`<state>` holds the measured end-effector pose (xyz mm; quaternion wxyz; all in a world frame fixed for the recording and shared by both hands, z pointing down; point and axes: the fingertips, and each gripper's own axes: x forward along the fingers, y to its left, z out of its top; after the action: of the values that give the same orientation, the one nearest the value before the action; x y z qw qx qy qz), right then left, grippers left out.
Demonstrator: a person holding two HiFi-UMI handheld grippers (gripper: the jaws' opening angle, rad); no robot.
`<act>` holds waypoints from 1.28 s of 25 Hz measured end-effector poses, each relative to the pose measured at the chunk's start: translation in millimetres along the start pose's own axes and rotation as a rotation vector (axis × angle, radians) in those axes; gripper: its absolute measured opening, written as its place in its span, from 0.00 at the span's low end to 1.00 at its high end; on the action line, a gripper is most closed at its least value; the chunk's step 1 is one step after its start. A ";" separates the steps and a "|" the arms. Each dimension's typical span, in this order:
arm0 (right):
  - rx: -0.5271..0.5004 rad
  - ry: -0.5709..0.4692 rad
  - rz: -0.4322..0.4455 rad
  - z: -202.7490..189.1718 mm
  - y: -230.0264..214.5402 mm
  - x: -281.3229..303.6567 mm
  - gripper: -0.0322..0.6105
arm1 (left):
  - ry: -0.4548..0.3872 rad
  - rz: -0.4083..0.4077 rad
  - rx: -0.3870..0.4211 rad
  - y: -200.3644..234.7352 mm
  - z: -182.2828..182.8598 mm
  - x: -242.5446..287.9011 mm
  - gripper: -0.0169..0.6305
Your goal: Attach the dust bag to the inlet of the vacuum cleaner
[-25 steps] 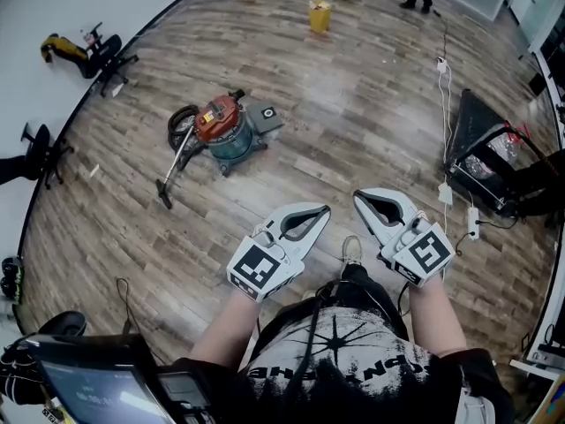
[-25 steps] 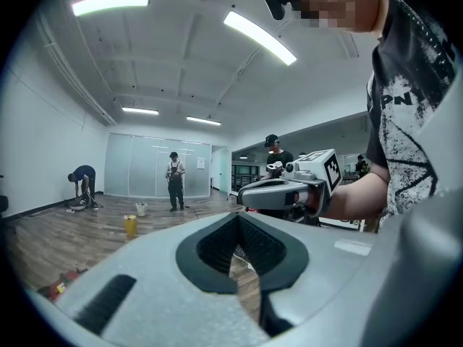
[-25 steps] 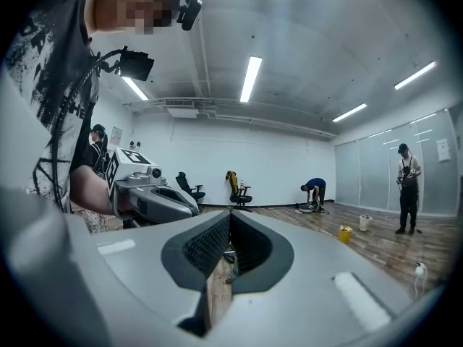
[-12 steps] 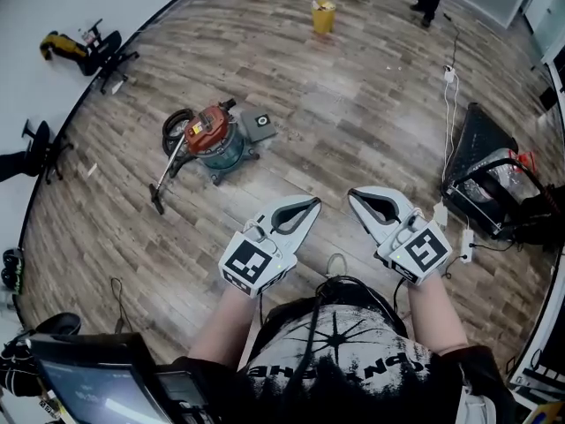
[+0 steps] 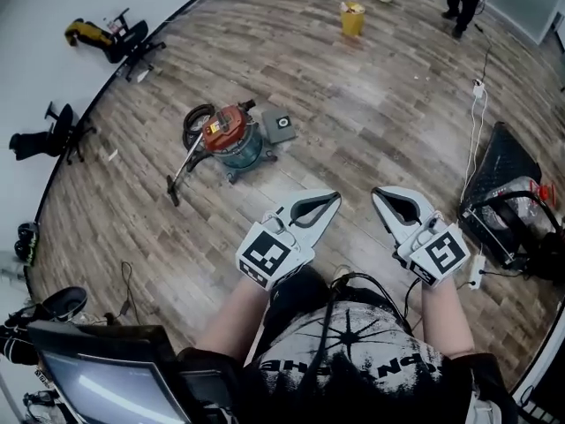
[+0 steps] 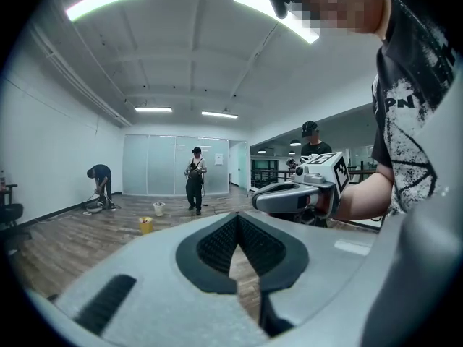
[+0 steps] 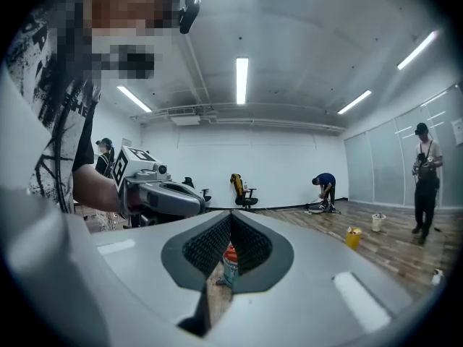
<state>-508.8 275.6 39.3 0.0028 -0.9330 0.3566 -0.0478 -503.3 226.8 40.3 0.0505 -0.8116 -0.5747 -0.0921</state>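
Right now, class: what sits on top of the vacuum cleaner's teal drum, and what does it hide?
A red lid caps the teal drum. The drum's inside is covered by it, and the inlet cannot be made out from here.

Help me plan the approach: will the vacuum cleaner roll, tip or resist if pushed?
The vacuum cleaner probably slides or rolls rather than tips: it looks squat and wide-footed. Its hose and wand, lying loose on the floor, would likely drag along.
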 end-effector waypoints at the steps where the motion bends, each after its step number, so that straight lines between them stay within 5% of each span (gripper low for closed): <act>1: 0.009 0.001 0.005 -1.2 -3.6 3.0 0.05 | 0.005 0.002 -0.008 3.5 -1.1 2.8 0.02; 8: 0.023 0.039 0.051 -14.6 -34.1 58.3 0.05 | 0.013 0.017 -0.051 62.0 -15.5 21.8 0.02; 21: -0.039 0.050 0.003 21.2 -173.3 235.8 0.05 | -0.026 -0.053 -0.027 277.7 11.4 87.7 0.02; 32: -0.001 0.041 -0.058 8.9 -295.1 278.8 0.05 | 0.031 -0.083 -0.022 373.6 9.4 173.0 0.02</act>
<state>-105.1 309.8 66.3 -0.0064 -0.9418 0.3294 -0.0668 -94.6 263.4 76.0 0.0465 -0.7861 -0.6059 -0.1130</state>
